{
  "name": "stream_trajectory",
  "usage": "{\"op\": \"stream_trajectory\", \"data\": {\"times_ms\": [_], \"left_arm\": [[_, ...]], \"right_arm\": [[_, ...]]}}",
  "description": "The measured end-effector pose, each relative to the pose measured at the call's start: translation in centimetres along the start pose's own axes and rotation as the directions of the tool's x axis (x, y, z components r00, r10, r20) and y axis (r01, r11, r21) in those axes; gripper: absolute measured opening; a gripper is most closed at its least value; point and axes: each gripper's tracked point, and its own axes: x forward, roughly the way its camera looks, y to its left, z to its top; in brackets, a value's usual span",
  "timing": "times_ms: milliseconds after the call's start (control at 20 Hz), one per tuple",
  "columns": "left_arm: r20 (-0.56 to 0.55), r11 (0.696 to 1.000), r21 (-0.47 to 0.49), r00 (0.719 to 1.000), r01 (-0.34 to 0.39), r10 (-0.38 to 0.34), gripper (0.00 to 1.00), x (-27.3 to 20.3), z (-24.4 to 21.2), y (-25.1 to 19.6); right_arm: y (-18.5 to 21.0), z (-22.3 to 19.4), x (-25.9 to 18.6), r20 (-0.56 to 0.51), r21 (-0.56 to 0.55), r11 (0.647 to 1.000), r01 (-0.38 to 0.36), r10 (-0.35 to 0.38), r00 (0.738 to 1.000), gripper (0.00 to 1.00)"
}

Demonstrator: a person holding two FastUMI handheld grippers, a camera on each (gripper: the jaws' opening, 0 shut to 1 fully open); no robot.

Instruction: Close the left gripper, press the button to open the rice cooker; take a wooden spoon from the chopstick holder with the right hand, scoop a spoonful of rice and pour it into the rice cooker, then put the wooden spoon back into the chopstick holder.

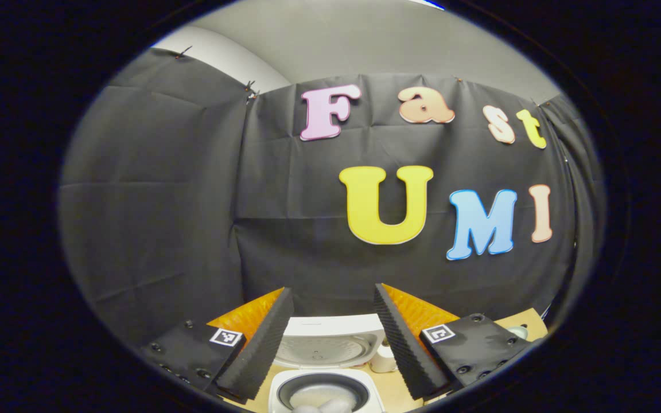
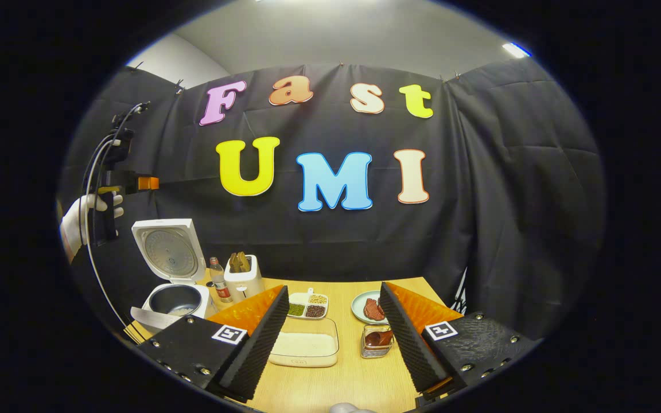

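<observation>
Spoon handles (image 2: pixel 239 261) stand in the holder (image 2: pixel 244 281) beside the open cooker (image 2: pixel 172 298), probably light, stiff and smooth, best pinched high on the shaft; both grippers, left (image 1: pixel 327 338) and right (image 2: pixel 330 338), hold jaws apart, empty.

Even, moderate light is cast from a ceiling lamp (image 2: pixel 515 50). Strong fisheye bending is seen toward the edges; the centre is rendered sharp.
</observation>
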Motion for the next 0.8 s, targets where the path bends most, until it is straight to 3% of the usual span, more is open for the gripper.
{"op": "stream_trajectory", "data": {"times_ms": [300,400,600,650,800], "left_arm": [[-0.095,0.997,0.07,0.995,-0.024,0.03,0.96,8.5,-3.6,0.2],[-0.146,0.996,0.08,0.988,-0.041,0.052,1.0,10.5,-5.6,1.0],[-0.222,0.996,0.07,0.973,-0.055,0.069,0.95,12.6,-8.2,2.0],[-0.248,0.996,0.07,0.966,-0.055,0.07,1.0,12.9,-9.2,2.1],[-0.283,0.997,0.038,0.956,-0.073,0.081,0.99,13.5,-10.1,2.5]], "right_arm": [[-0.2,-1.2,1.0,-0.047,-0.009,1.0,0.011,-0.012,0.999,0.97],[0.1,-1.5,1.1,-0.054,-0.017,1.0,0.007,-0.008,0.999,0.97],[0.3,-2.3,1.1,-0.073,-0.022,1.0,-0.001,-0.001,0.997,0.97],[0.2,-2.5,1.1,-0.079,-0.021,1.0,0.001,-0.003,0.997,0.97],[0.2,-2.7,1.0,-0.085,-0.005,1.0,-0.002,0.002,0.996,0.97]]}}
